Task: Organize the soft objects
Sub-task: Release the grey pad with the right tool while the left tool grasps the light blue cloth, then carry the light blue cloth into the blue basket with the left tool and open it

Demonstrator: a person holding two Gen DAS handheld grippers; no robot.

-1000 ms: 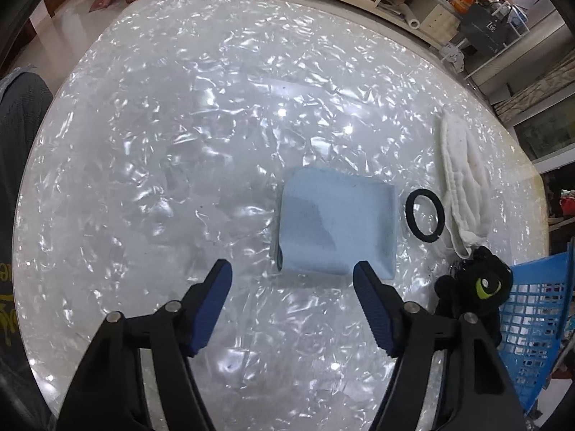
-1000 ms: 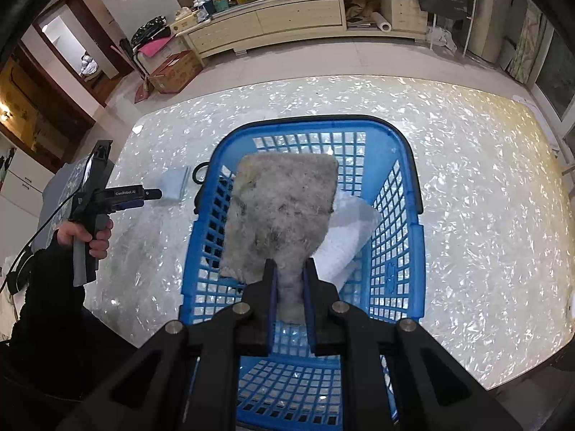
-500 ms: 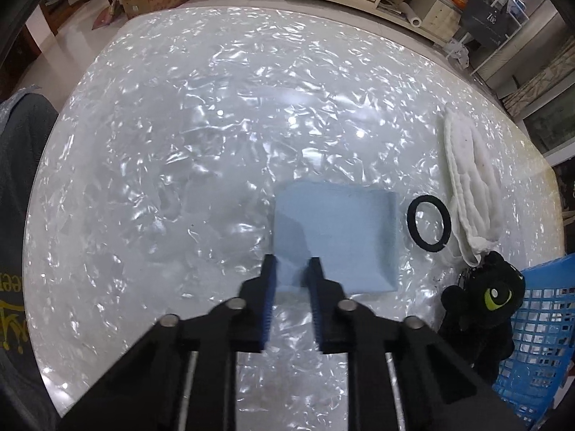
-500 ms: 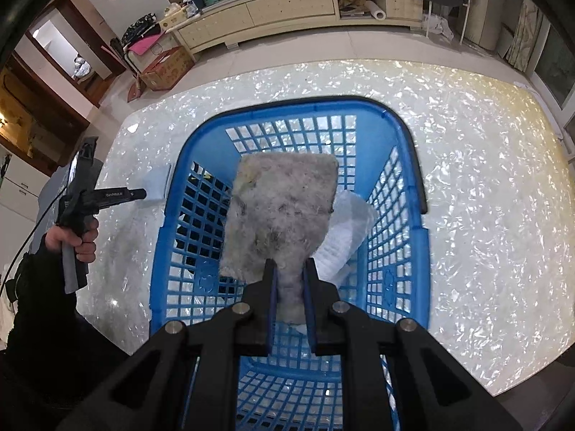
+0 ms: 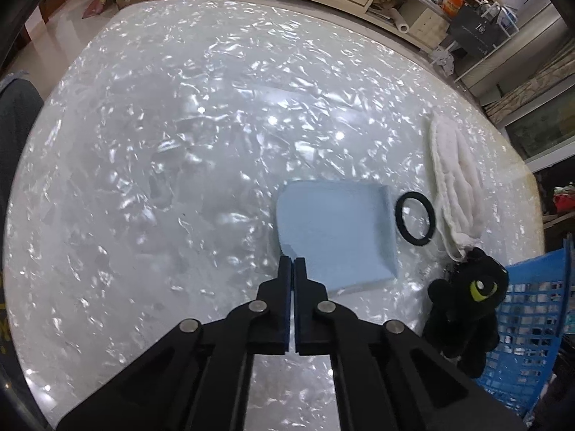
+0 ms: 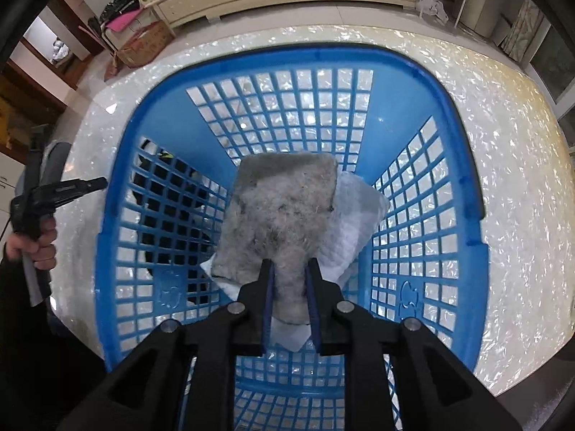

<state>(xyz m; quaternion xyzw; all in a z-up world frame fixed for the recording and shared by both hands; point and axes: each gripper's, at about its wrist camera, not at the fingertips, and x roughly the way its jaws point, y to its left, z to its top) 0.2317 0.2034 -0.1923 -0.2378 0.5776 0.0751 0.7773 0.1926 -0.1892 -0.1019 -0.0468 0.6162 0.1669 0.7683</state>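
Pearly, glittering tabletop [image 5: 151,165] fills my left view. My left gripper [image 5: 291,264] has its jaws pinched together on the near corner of the folded light-blue cloth [image 5: 337,231]; it looks light and limp, so a corner hold should lift it. My right gripper [image 6: 290,280] is opening, the fuzzy grey cloth [image 6: 284,212] between its jaws, inside the blue basket [image 6: 463,186].

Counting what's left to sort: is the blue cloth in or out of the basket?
Out. The blue cloth lies folded flat on the table, beside the blue basket.
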